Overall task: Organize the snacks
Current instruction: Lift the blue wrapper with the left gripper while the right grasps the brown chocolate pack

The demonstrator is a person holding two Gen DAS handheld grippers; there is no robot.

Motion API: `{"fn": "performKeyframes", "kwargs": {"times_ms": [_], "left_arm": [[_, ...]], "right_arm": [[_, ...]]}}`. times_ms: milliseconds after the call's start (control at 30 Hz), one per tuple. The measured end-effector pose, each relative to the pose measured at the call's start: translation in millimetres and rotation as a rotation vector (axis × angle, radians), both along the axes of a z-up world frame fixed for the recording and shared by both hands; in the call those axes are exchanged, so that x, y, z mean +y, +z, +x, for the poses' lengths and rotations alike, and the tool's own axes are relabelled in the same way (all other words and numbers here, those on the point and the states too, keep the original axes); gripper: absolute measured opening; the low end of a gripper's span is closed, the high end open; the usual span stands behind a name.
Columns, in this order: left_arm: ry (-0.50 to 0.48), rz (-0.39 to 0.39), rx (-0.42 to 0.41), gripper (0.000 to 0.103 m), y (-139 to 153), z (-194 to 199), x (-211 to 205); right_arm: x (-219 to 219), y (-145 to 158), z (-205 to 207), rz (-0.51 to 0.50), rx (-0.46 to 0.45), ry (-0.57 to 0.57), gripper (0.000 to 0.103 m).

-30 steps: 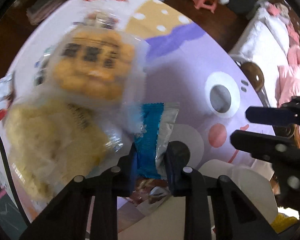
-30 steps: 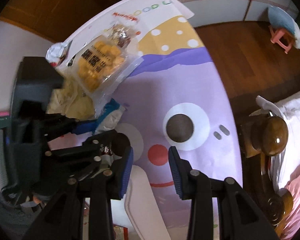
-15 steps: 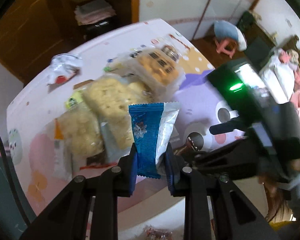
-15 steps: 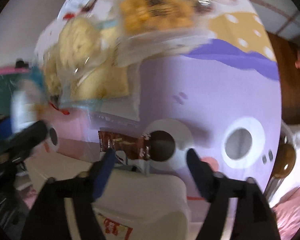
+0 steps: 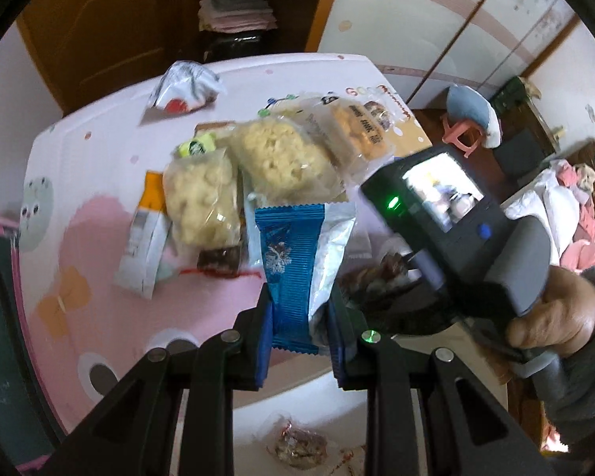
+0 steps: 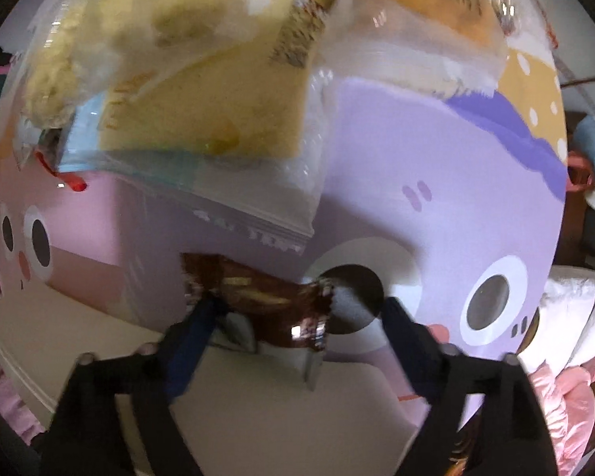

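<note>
One broad tabletop (image 5: 99,182), covered by a cartoon-printed mat in pink, lilac and white, filled most of both views. On it lay a loose heap of clear bags: a puffed-rice cake bag (image 5: 281,158), a second pale puffed snack bag (image 5: 202,202) just to its left, and an orange-biscuit bag (image 5: 357,131) at the far right of the heap, all touching or overlapping. A crumpled white wrapper (image 5: 186,87) sat apart near the far edge, and a white-and-orange sachet (image 5: 144,238) lay beside the pale snack bag.

A person's hand (image 5: 555,317) in a grey fleecy sleeve held the right gripper's body (image 5: 456,230), its small screen lit and a green lamp showing.

The left gripper (image 5: 299,333) stood above the mat with its jaws clamped on a blue-and-silver packet (image 5: 297,269), which rose upright from between the blue pads, lifted clear of the heap.

In the right wrist view the right gripper (image 6: 297,317) pointed down at the mat, its jaws apart and just lately closing in. A brown foil candy (image 6: 265,297) lay on the mat between them; the left finger was at its twisted end, though blur hid whether it touched, and the right finger stood clear of it.

A small wrapped sweet (image 5: 297,444) lay on a white surface below the left gripper.
</note>
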State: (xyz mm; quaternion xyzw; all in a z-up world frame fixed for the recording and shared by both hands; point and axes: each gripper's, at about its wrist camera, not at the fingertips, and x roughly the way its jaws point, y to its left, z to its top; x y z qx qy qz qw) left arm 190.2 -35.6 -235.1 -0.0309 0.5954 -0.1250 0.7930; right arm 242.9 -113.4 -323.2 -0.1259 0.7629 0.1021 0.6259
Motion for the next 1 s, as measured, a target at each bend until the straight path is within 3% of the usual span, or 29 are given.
{"fn": "performKeyframes", "kwargs": {"times_ms": [33,67,133,333,700,867,1000], "left_arm": [[0.007,-0.001,0.003,0.022,-1.0,-2.9,2.9],[0.012,-0.001,0.005,0.022,-2.1,-4.8,4.8],[0.029,-0.001,0.008,0.022,-2.8,-9.4,10.5],[0.074,-0.015,-0.016,0.022,9.3,-23.7,27.5],[0.117,-0.008,-0.124,0.022,62.7,-65.4,40.3],[0.114,0.026,-0.183,0.022,89.7,-91.1,33.6],[0.098,0.063,-0.227,0.022,109.6,-116.6,25.9]], "right_arm": [[1.1,6.9,0.4,0.012,-0.017,0.004,0.031],[1.0,9.2,1.3,0.04,-0.007,0.001,0.023],[0.6,8.6,1.9,0.085,0.022,-0.001,0.022],[-24.2,24.1,0.4,0.177,-0.016,-0.068,0.018],[-61.8,143.9,-34.3,0.382,-0.278,-0.175,0.018],[-41.0,200.5,-69.9,0.426,-0.391,-0.159,0.018],[-27.0,226.1,-111.0,0.427,-0.472,-0.147,0.018]]}}
